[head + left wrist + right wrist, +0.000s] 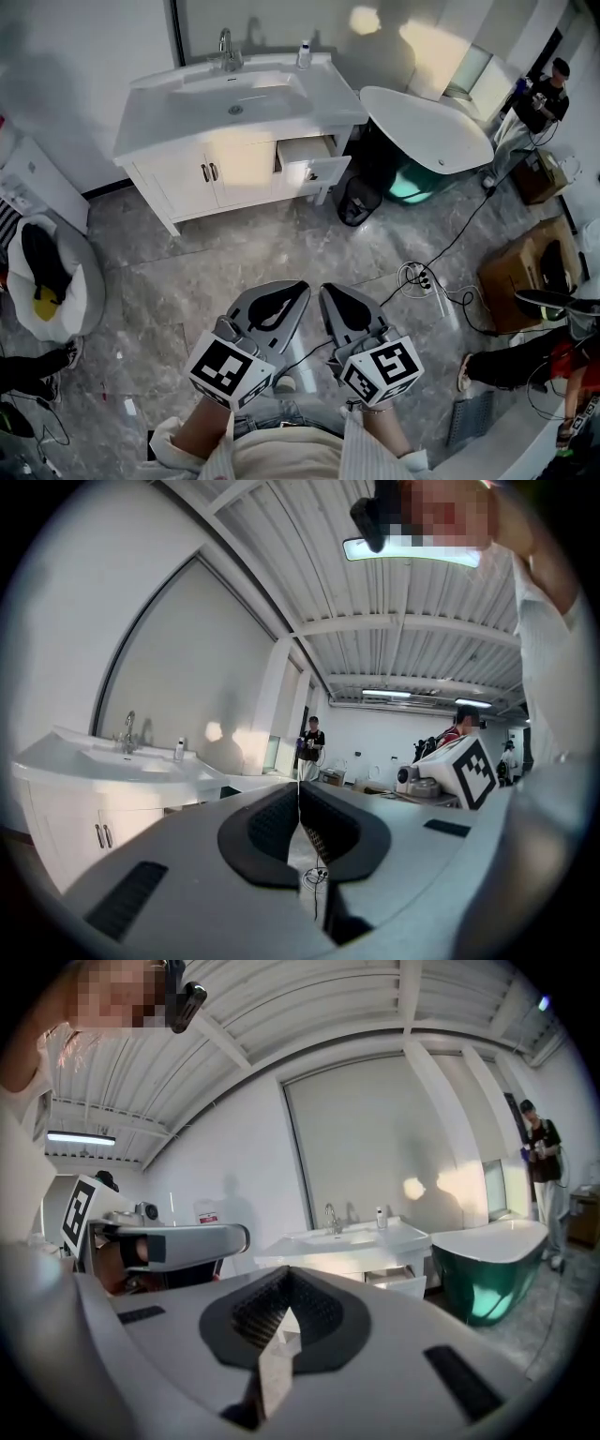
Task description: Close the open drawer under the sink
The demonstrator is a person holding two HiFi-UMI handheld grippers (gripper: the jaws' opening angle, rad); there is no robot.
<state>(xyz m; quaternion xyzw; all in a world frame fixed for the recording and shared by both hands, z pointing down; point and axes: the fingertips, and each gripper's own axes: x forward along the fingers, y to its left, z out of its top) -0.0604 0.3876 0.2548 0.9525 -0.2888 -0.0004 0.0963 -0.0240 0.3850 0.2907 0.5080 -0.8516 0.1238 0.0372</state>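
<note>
A white vanity (202, 131) with a sink (236, 94) and tap stands against the far wall. Its right-hand drawer (309, 155) is pulled out and looks empty; the two cabinet doors to its left are closed. In the right gripper view the drawer (401, 1280) juts out below the basin. My left gripper (298, 287) and right gripper (327, 291) are held side by side low in the head view, well short of the vanity, over the grey floor. Both are shut with nothing between the jaws, as the left gripper (300, 786) and right gripper (286, 1272) views also show.
A white bathtub (427, 127) with a teal outside stands right of the vanity, a black bin (359, 199) in front of it. A cable and power strip (418, 277) lie on the floor at right, near cardboard boxes (520, 272). A white beanbag (47, 277) sits left. A person (548, 94) stands far right.
</note>
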